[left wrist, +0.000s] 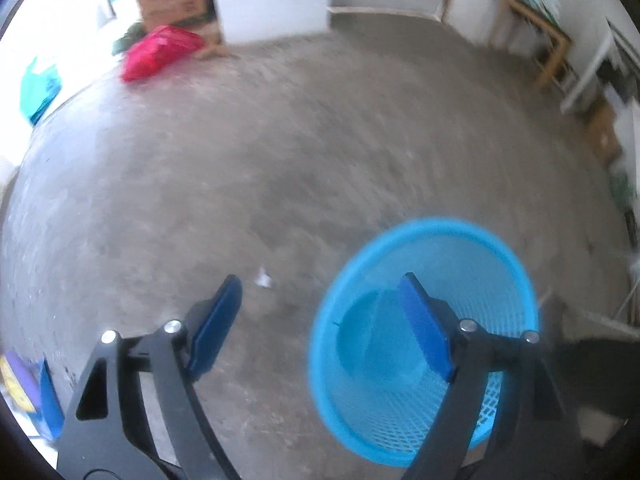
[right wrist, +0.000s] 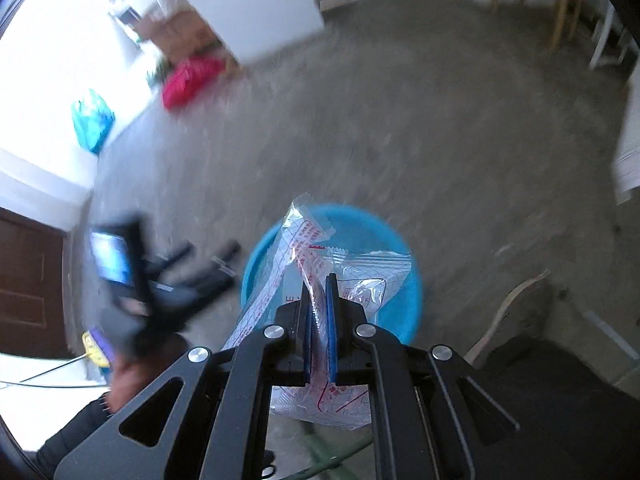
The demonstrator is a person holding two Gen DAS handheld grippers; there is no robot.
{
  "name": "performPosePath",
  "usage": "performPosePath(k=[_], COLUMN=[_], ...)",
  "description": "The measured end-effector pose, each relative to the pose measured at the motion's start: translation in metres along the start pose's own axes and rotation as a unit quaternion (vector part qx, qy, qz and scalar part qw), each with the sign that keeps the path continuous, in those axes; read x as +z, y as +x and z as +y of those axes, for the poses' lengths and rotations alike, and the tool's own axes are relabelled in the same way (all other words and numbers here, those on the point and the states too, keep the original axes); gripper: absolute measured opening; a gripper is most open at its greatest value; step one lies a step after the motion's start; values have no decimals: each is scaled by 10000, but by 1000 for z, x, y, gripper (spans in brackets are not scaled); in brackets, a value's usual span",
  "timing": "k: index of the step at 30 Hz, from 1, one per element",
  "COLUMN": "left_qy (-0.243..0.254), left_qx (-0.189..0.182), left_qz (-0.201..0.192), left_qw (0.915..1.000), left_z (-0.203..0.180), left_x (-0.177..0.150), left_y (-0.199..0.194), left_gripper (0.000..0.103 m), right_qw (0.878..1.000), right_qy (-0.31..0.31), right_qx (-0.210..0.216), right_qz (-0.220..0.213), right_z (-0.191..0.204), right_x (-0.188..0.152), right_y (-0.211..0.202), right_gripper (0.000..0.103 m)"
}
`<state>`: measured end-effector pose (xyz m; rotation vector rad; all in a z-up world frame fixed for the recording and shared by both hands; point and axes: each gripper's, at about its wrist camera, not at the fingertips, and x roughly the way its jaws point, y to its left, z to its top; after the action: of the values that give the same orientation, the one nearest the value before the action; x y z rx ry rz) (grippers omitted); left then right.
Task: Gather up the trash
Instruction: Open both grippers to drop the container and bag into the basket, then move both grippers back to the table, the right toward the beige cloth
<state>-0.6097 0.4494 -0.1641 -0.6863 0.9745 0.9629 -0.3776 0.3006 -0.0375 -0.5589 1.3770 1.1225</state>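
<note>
Concrete floor (left wrist: pixel 280 160) — blue mesh bin (left wrist: pixel 424 340), white scrap (left wrist: pixel 263 279), red bag (left wrist: pixel 160 52) beyond

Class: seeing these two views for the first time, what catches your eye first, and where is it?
The bright blue basket on the grey floor, low in both views. The right gripper clamps a clear printed plastic bag above it. A red bag lies far off by the wall.

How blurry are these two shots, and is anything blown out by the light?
Left wrist view: floor and blue basket softly smeared, top-left corner washed out white. Right wrist view: heavier motion blur, left gripper streaked, clear wrapper sharp, doorway area overexposed.
</note>
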Motion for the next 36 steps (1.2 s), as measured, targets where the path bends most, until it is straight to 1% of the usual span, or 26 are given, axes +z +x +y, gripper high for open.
performPosePath(k=[2, 3, 4, 5, 7, 8, 9, 10, 11, 13, 16, 18, 20, 21, 22, 23, 24, 25, 26, 27, 28, 29, 30, 33, 34, 36], left_qy=[-197, -235, -282, -302, -333, -355, -391, -416, -437, -424, -334, -232, 18, 208, 333, 509, 788, 995, 1291, 1486, 1746, 1964, 2251, 2671, 2820, 3120], left_qx=[-8, -20, -36, -48, -66, -81, -89, -92, -100, -114, -142, -204, -332, -475, -575, -716, -942, -1084, -1289, -1453, -1738, -1993, -2368, -3081, -3360, -3630], left_qz=[2, -9, -37, -57, -51, -38, -33, -35, -37, -50, -145, -258, -551, -759, -882, -1041, -1250, -1373, -1548, -1661, -1788, -1847, -1860, -1664, -1535, -1508], left_qw=[9998, 9997, 9996, 9995, 9994, 9993, 9992, 9991, 9990, 9990, 9992, 9992, 9979, 9958, 9939, 9907, 9845, 9795, 9710, 9640, 9526, 9421, 9266, 8978, 8854, 8649], left_z=[14, 17, 21, 23, 22, 22, 22, 21, 21, 18, 8, -3, -25, -43, -57, -76, -104, -125, -156, -178, -211, -242, -282, -374, -415, -482], left_x=[3, 4, 4, 4, 1, -1, -2, -3, -3, -2, 5, 13, 26, 36, 42, 50, 61, 67, 75, 80, 86, 91, 96, 105, 108, 108], left_y=[-6, -6, -8, -11, -14, -13, -14, -15, -15, -18, -27, -35, -53, -66, -75, -87, -103, -114, -130, -140, -154, -166, -179, -198, -205, -216], left_gripper=[76, 76, 76, 76, 76, 76, 76, 76, 76, 76, 76, 76, 77, 77, 80, 83, 84, 84, 85, 86, 90, 91, 91, 92, 92, 92], right_qw=[9993, 9980, 9969, 9950, 9940, 9942, 9935, 9916, 9898, 9886, 9922, 9966, 9994, 9998, 9996, 9981, 9964, 9931, 9890, 9856, 9782, 9730, 9687, 9427, 9336, 9183], right_qy=[-29, 4, -40, -137, -111, -150, -208, -243, -189, -13, 31, 21, 96, 116, 140, 178, 209, 250, 315, 376, 512, 639, 770, 1382, 1546, 1827], right_qx=[-131, -136, -179, -335, -330, -325, -396, -455, -413, -374, -225, -76, 59, 85, 89, 25, -48, -171, -294, -420, -664, -818, -940, -1647, -1862, -2194], right_qz=[358, 622, 769, 927, 1036, 1014, 1046, 1183, 1350, 1460, 1227, 824, 339, 119, -230, -593, -815, -1136, -1416, -1592, -1903, -2060, -2165, -2553, -2642, -2742], right_z=[7, 9, 12, 15, 13, 12, 10, 8, 4, -4, -3, -3, -9, -14, -23, -35, -45, -62, -81, -96, -124, -143, -160, -238, -257, -292], right_x=[-1, -2, -2, -3, -2, -1, -3, -5, -8, -7, 0, 8, 19, 23, 27, 29, 30, 28, 23, 19, 9, 2, -6, -46, -61, -79], right_y=[44, 69, 84, 103, 125, 134, 139, 147, 153, 152, 126, 91, 50, 30, -2, -38, -61, -97, -131, -153, -190, -212, -229, -295, -315, -336], right_gripper=[6, 6, 6, 8, 15, 27, 45, 52, 57, 57, 58, 58, 58, 65, 70, 79, 86, 89, 95, 97, 97, 97, 97, 97, 97, 97])
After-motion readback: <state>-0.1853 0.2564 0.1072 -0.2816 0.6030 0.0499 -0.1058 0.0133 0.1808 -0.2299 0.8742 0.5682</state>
